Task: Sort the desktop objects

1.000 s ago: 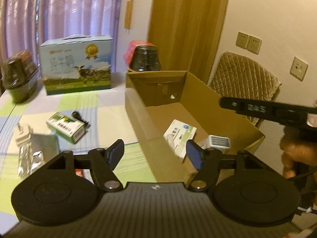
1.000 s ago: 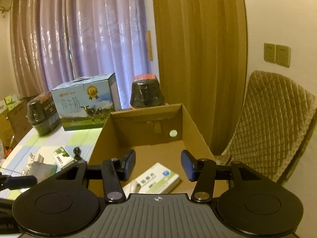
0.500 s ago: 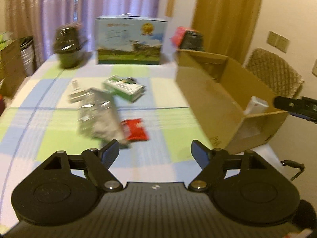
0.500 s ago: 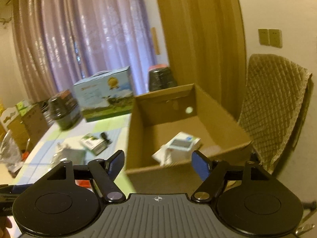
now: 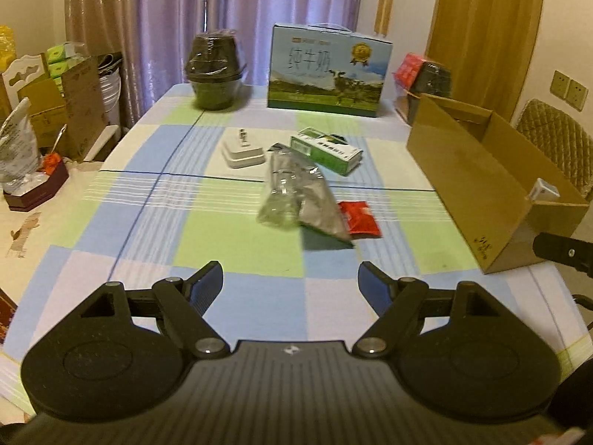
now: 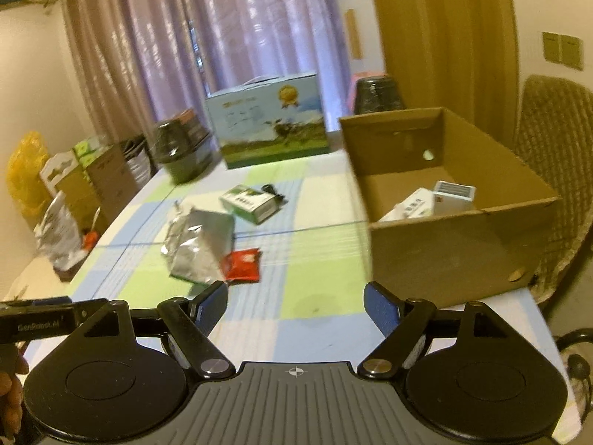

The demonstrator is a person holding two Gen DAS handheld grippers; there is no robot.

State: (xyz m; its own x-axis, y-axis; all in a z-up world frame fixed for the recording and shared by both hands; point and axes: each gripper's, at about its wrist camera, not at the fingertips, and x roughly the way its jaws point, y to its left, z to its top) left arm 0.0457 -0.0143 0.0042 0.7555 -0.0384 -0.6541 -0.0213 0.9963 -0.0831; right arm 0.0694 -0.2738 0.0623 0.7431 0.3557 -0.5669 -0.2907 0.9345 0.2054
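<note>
Both grippers hover above the near edge of the checked desk [image 5: 122, 222] with nothing between their fingers. The left gripper [image 5: 291, 283] has its jaws spread wide, and so does the right gripper [image 6: 295, 306]. Straight ahead of the left jaws lies a silver foil bag [image 5: 296, 194], with a red packet [image 5: 360, 218] touching its right edge and partly tucked under it. Beyond the bag sit a green and white box [image 5: 326, 150] and, to its left, a white charger block [image 5: 242, 152]. Ahead and right of the right jaws stands an open cardboard box [image 6: 456, 244] at the desk's edge, holding white cartons [image 6: 450, 196] in its near corner. A milk carton case [image 5: 328, 70] stands at the far end.
</note>
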